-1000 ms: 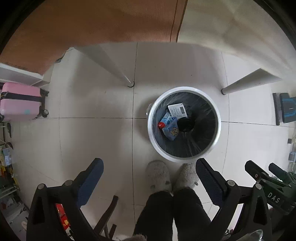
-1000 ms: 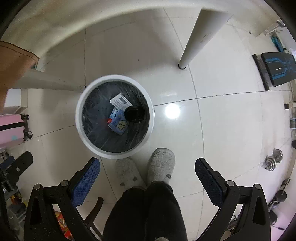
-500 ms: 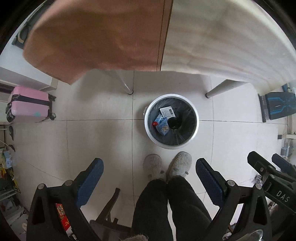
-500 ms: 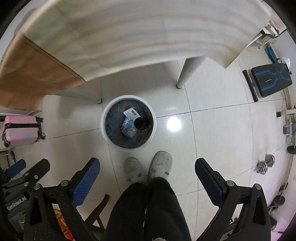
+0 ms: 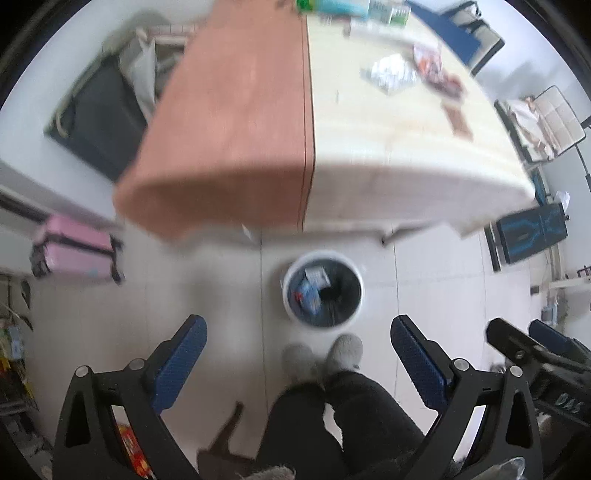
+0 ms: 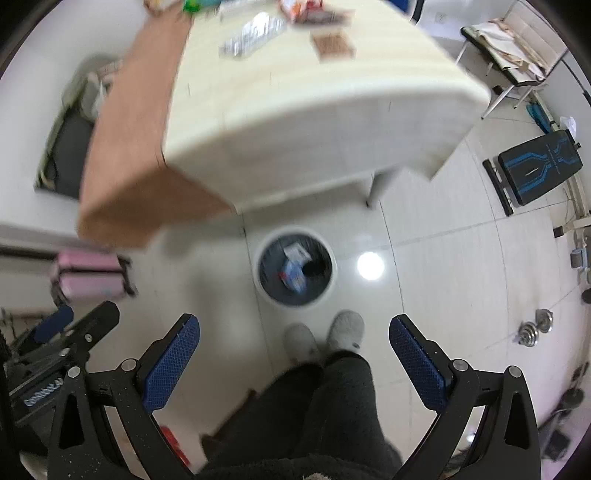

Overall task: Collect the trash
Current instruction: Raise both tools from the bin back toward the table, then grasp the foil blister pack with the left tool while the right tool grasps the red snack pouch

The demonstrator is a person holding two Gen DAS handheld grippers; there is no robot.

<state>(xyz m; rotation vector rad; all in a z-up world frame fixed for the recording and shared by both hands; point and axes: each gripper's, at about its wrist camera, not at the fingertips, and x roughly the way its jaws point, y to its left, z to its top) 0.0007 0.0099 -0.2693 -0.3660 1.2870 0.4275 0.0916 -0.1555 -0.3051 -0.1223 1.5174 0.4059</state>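
Observation:
A white bin [image 5: 297, 273] with a black liner stands on the floor far below, with blue and white wrappers inside; it also shows in the right wrist view [image 6: 265, 243]. My left gripper [image 5: 297, 349] is open and empty, high above the floor. My right gripper [image 6: 294, 347] is open and empty too. On the cream table [image 5: 388, 147] lie a crumpled white wrapper [image 5: 389, 72], a red wrapper [image 5: 434, 70] and a brown packet [image 5: 458, 118]. In the right wrist view the table [image 6: 314, 122] carries a clear wrapper [image 6: 251, 35] and a brown packet [image 6: 332, 44].
An orange-brown table section [image 5: 229, 129] joins the cream one on the left. A pink suitcase [image 5: 74, 251] stands at the left. A blue-black bench [image 6: 539, 166] and dumbbell weights [image 6: 535, 328] are on the right. The person's slippers [image 5: 321, 354] are beside the bin.
Both grippers have risen well above the bin and above table height, so the tabletop with its litter has come into view. Both stay open and empty.

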